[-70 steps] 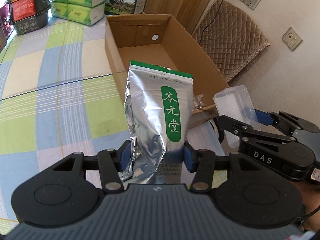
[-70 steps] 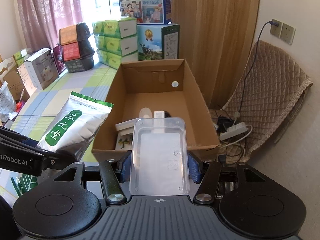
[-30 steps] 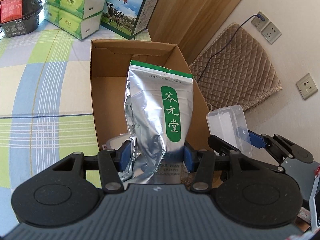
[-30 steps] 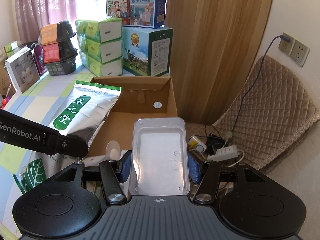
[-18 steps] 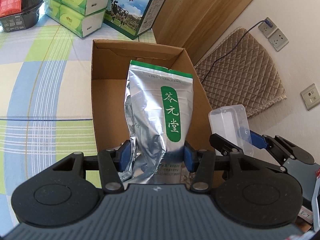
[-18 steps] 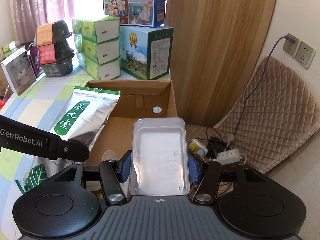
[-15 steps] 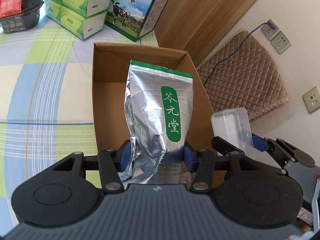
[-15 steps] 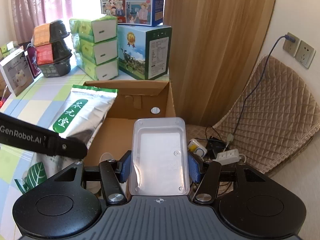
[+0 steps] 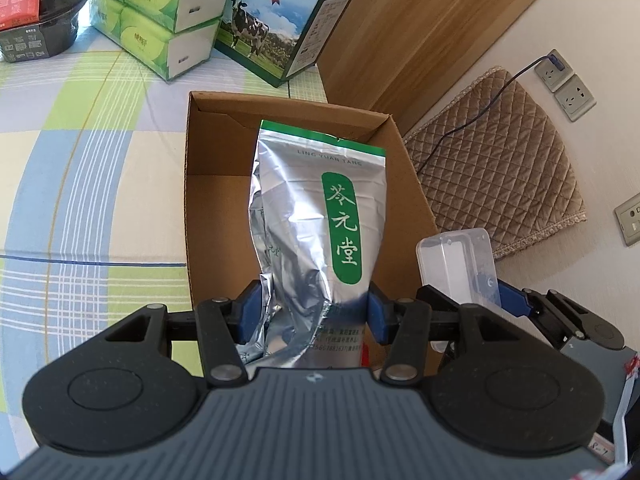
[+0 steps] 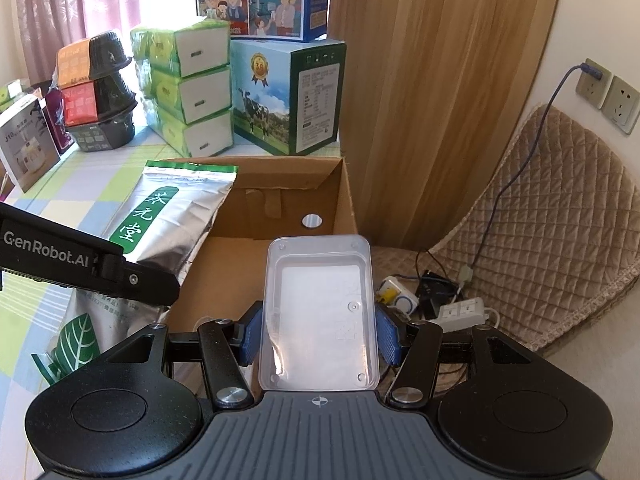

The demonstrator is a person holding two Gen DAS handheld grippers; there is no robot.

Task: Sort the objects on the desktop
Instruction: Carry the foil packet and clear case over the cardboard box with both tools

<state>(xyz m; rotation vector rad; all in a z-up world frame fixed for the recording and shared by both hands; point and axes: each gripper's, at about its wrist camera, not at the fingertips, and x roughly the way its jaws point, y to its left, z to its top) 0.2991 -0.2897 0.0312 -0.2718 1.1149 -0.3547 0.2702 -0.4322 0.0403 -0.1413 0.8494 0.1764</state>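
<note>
Cardboard box [image 9: 208, 216] sits open on the checked worktop [image 9: 80, 184], and we've got both hands over it. Our left claw [image 9: 314, 314] is clamped on the silver tea pouch [image 9: 316, 216], upright above the box floor. Our right claw [image 10: 320, 338] pinches the clear plastic container [image 10: 320, 312] at the box's right wall.
</note>
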